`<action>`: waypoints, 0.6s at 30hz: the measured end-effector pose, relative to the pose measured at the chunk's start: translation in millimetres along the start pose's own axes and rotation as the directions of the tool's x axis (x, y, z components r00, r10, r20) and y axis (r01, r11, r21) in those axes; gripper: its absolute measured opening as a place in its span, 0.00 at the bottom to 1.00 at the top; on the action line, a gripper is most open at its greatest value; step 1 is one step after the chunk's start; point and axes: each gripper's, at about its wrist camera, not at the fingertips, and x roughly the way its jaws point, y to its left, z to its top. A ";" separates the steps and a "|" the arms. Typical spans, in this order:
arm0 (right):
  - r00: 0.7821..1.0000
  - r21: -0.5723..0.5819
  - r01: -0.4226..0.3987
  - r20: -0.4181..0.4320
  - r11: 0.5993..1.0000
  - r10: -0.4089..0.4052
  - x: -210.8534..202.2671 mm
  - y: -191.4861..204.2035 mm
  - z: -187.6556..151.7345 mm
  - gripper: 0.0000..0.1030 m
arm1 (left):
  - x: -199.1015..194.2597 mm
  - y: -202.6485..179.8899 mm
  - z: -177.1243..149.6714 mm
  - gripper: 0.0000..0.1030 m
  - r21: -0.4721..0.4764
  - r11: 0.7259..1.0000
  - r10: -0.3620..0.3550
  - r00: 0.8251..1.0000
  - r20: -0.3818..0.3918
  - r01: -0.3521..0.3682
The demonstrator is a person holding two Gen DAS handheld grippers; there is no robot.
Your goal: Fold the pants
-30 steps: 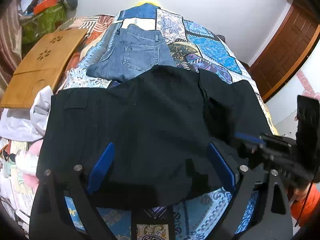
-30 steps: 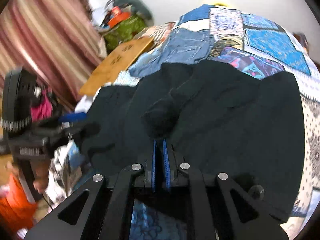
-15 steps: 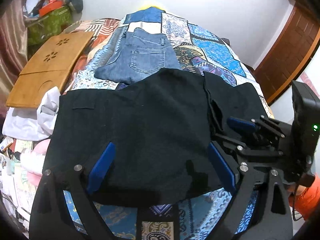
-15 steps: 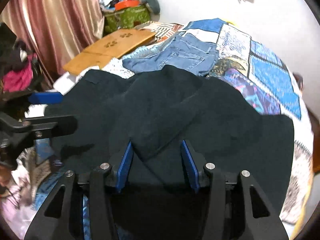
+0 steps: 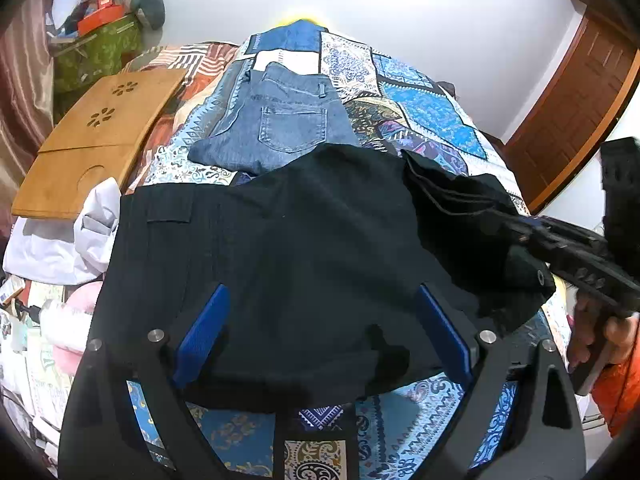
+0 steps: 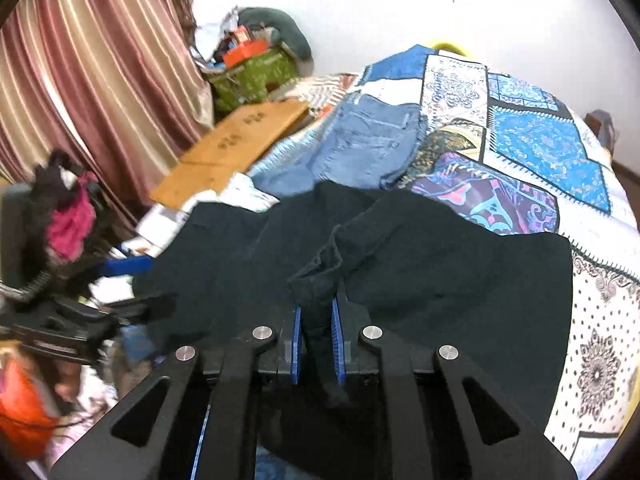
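Black pants [image 5: 300,240] lie spread on the patterned quilt [image 5: 432,120]. My left gripper [image 5: 320,332] hovers wide open over their near edge, its blue pads [image 5: 200,332] clear of the cloth. My right gripper [image 6: 316,312] is closing its jaws on a raised fold of the black pants [image 6: 440,280], and its blue pads [image 6: 296,332] pinch the fabric. In the left wrist view the right gripper [image 5: 520,232] lifts that flap at the pants' right side, held by a hand [image 5: 600,332]. The open left gripper [image 6: 140,284] shows at the left of the right wrist view.
Folded blue jeans [image 5: 280,124] lie beyond the black pants on the quilt. A wooden lap tray [image 5: 96,136] and white cloth [image 5: 60,240] sit to the left. A green box [image 5: 96,52] and striped curtain [image 6: 80,80] stand farther left, a wooden door [image 5: 580,100] at right.
My right gripper went from shut to open over the pants, then closed on a fold and raised it. The left gripper stayed open in place.
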 end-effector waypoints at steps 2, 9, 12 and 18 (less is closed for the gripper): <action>0.999 -0.010 -0.031 0.012 0.999 0.031 -11.1 4.8 0.2 0.11 | -1.7 -2.5 0.7 0.92 0.008 1.000 0.006 1.000 0.004 -0.006; 0.993 -0.057 -0.085 -0.092 0.995 0.079 -0.7 20.9 -27.4 0.17 | -2.5 -12.4 5.2 0.92 0.017 1.000 0.016 1.000 0.002 -0.016; 0.985 -0.024 -0.091 -0.153 0.996 0.086 10.1 17.5 -41.0 0.31 | -3.7 -22.5 8.6 0.92 0.038 0.999 0.016 1.000 0.002 -0.016; 0.997 -0.033 -0.043 -0.073 0.999 0.040 -28.5 -8.3 -28.8 0.38 | -1.9 -59.3 28.3 0.92 0.132 0.991 0.015 1.000 0.018 -0.017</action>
